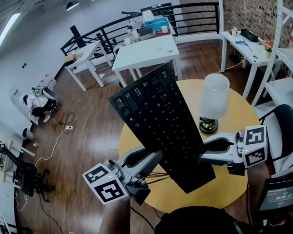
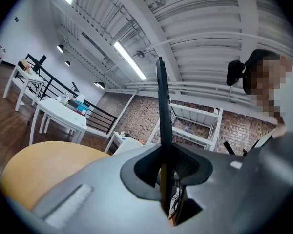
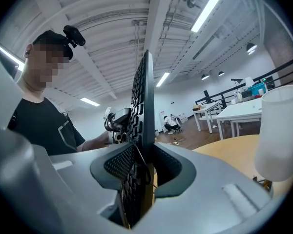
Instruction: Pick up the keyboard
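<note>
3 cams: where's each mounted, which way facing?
Head view: head-mounted, steeply down at the keyboard over the round table; left gripper, right gripper show.
Left gripper view: on that gripper, along its jaws clamping the keyboard edge-on; person at right.
Right gripper view: same on its gripper; person at left.
Shared: keyboard and table in all; lamp in head and right gripper views.

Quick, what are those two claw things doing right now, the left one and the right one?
Left gripper: closed on the black rectangular keyboard, holding one long edge.
Right gripper: closed on the same keyboard, holding the opposite edge.
</note>
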The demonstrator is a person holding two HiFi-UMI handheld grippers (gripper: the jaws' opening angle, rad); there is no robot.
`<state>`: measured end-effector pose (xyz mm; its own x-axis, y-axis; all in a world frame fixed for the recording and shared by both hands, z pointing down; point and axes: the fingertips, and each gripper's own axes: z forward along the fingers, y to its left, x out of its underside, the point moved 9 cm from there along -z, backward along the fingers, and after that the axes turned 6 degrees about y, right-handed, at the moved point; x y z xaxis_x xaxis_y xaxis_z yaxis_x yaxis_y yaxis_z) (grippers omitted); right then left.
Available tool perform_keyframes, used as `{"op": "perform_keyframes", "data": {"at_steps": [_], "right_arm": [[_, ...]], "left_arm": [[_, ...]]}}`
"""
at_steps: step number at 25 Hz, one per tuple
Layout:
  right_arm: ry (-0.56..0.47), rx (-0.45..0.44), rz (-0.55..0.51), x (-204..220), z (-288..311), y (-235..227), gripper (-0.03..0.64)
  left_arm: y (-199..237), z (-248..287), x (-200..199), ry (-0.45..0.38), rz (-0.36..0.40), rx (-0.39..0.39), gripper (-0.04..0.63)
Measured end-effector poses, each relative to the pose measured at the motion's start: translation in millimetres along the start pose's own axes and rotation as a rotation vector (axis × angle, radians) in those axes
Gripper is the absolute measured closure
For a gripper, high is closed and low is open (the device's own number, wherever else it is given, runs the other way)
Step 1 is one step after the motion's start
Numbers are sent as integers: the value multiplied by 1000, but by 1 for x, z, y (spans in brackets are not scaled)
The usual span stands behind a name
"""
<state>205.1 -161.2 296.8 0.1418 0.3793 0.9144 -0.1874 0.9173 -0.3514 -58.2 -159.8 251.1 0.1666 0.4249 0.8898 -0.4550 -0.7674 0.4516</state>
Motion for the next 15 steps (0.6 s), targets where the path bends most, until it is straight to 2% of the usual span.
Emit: {"op": "perform_keyframes", "data": {"at_steps": [8, 15], "right_arm": [[-17, 17, -16, -4, -2, 13, 497], [-21, 25, -14, -3, -3, 13, 495]], "left_arm": [[-11, -4, -8, -1, 39, 17, 313], [-11, -2, -7, 0, 33, 21, 313]]}}
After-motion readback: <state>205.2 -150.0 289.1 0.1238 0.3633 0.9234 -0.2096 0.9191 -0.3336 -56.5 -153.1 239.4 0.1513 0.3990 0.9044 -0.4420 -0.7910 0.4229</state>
